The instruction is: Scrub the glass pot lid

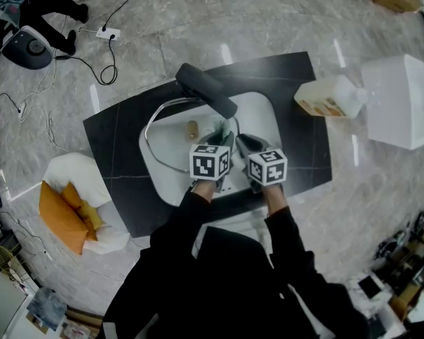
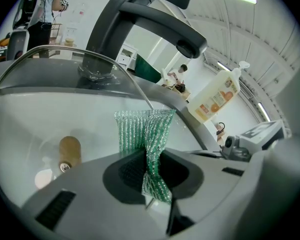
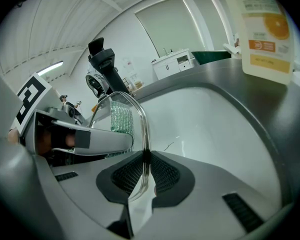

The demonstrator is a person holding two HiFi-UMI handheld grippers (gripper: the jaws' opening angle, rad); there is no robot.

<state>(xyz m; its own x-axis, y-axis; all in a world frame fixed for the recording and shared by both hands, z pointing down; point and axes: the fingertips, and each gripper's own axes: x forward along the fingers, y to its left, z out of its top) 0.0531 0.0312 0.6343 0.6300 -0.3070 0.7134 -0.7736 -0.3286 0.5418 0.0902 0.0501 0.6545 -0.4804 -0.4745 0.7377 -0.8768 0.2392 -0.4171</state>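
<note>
Black sleeves [image 1: 177, 224] reach to a white sink [image 1: 261, 111] set in a dark tabletop [image 1: 113, 140]. Up close, the left gripper [image 2: 152, 171] is pinching a shiny green scrub cloth [image 2: 145, 129]. The right gripper [image 3: 144, 171] is clamped on the thin metal edge of the round glass pot lid [image 3: 144, 129], which looks like a skinny arch there. From above it is a wide ring, tilted over the sink by the dark grey tap [image 1: 206, 89], brown knob [image 1: 192, 128] in the middle.

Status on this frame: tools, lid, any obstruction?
Left tool shut on green scrubber. Right tool shut on glass lid rim, over sink. Faucet close overhead.
</note>
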